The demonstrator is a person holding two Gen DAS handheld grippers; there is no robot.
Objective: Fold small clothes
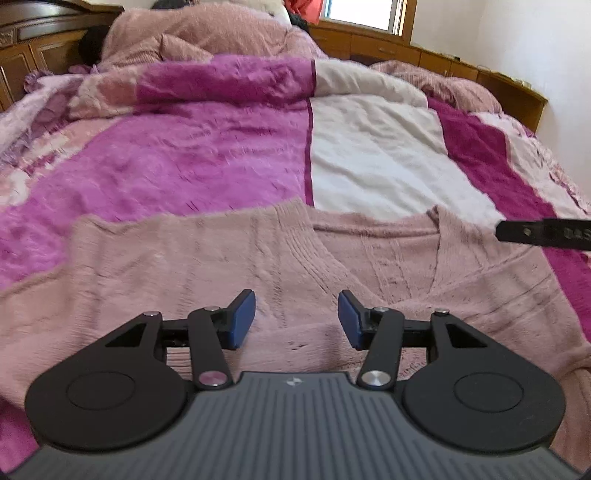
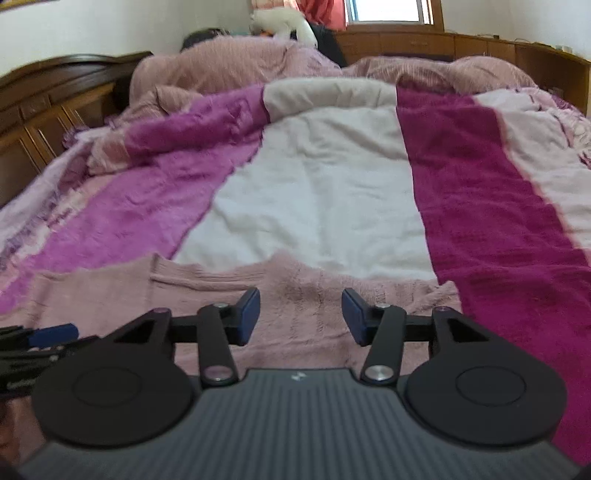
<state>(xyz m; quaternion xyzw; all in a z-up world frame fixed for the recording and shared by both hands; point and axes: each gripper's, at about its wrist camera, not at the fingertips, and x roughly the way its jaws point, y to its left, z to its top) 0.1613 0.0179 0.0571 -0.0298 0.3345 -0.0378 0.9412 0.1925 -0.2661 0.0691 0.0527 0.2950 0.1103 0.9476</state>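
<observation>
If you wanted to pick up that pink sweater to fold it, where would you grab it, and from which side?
Probably at the shoulder edges beside the V-neck. The pink sweater lies flat on the striped blanket, collar away from the near edge, so its body offers no raised fold to pinch. Each gripper could reach forward from the near side, left gripper and right gripper both open, sliding one finger under an edge.

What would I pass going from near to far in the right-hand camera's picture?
Right gripper → pink sweater → striped blanket → bunched pink quilt → white plush toy → window.
</observation>
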